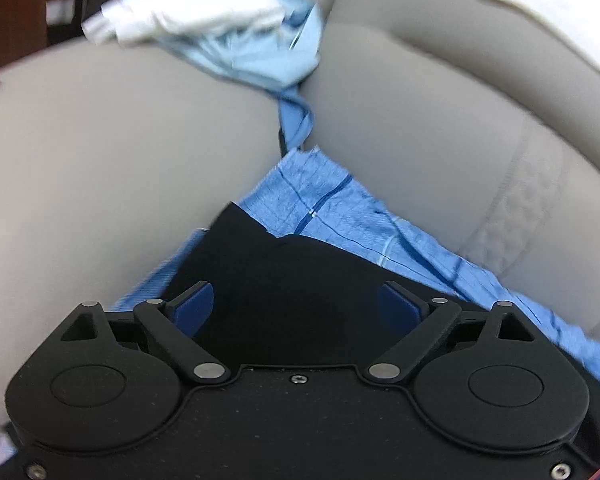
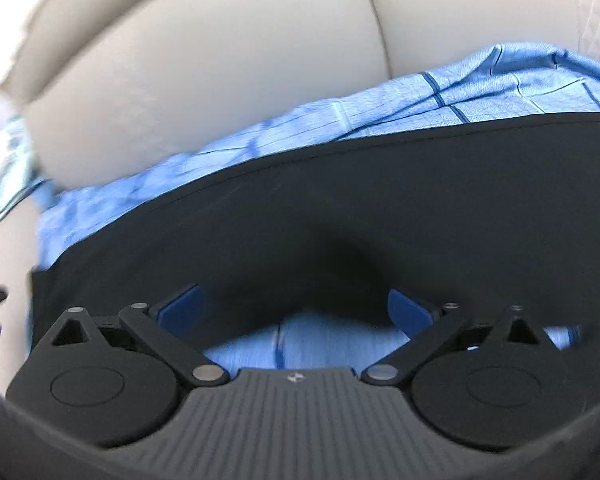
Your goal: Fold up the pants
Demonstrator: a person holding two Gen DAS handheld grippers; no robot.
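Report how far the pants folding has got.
Done: the black pants lie flat on the blue checked cloth over the beige sofa, their edge straight as if folded. In hand: nothing; the left tongs and right tongs stand open above the fabric. Left: any further folds; the full shape is hidden.

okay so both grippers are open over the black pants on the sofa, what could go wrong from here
The black pants lie on a loose blue checked cloth, so the next pinch by the right gripper or left gripper may catch both layers.

The grey sofa cushions are rounded and soft, so a fold may slump or slide toward the gap between them.

Both views are blurred, and the pants' edges are partly out of view, so aim could be off.
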